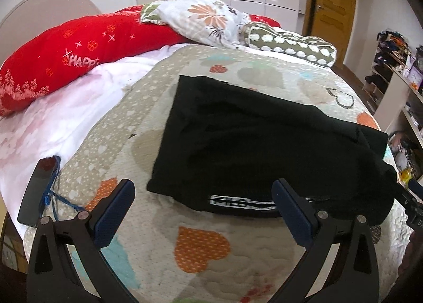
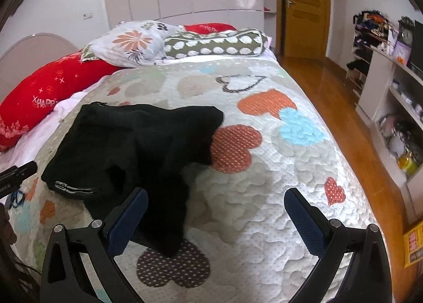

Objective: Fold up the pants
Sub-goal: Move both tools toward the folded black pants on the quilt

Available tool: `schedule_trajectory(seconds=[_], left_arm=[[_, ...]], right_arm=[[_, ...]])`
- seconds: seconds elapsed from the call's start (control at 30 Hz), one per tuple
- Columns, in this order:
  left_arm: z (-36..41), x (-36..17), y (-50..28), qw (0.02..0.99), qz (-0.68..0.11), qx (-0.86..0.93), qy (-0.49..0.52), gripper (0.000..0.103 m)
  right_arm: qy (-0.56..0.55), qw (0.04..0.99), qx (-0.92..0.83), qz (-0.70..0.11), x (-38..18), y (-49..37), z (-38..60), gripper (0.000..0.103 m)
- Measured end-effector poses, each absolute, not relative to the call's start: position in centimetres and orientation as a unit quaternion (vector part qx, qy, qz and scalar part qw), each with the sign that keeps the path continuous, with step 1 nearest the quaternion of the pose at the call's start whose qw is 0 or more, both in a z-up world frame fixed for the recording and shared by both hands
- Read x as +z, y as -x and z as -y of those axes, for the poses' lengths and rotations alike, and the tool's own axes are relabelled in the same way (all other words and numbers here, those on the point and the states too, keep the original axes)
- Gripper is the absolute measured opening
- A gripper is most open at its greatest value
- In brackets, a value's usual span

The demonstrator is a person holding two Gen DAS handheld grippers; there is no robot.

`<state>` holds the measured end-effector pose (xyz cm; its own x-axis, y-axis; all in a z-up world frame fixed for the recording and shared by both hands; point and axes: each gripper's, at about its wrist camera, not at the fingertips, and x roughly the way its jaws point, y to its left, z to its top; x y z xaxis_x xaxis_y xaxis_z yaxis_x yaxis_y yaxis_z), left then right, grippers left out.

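Black pants (image 1: 253, 144) lie in a loosely folded heap on the heart-patterned quilt (image 1: 201, 247), a white logo strip at their near edge. My left gripper (image 1: 203, 197) is open and empty, held above the quilt just in front of the pants' near edge. In the right wrist view the pants (image 2: 137, 149) lie left of centre, with one dark end trailing toward the camera. My right gripper (image 2: 215, 205) is open and empty, its left finger (image 2: 129, 221) over that trailing end, its right finger over bare quilt (image 2: 264, 197).
A red pillow (image 1: 71, 51), a floral pillow (image 1: 201, 20) and a dotted pillow (image 1: 290, 44) lie at the bed's head. A dark phone-like slab (image 1: 37, 192) with a blue cord lies at the left bed edge. Wooden floor (image 2: 343, 123) and cluttered shelves (image 2: 391, 86) stand to the right.
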<state>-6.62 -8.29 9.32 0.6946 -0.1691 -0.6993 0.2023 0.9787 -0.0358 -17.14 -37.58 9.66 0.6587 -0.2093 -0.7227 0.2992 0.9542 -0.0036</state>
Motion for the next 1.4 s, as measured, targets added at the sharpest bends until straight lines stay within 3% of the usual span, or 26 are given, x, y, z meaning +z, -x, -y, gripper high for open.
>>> schedule_trajectory(seconds=[1.4], left_arm=[[10.7,9.3,7.4,0.909,-0.399,-0.111,-0.041,0.103]], right_arm=[[-0.048,0.912,-0.114,-0.39,9.1,16.7,35.8,0.103]])
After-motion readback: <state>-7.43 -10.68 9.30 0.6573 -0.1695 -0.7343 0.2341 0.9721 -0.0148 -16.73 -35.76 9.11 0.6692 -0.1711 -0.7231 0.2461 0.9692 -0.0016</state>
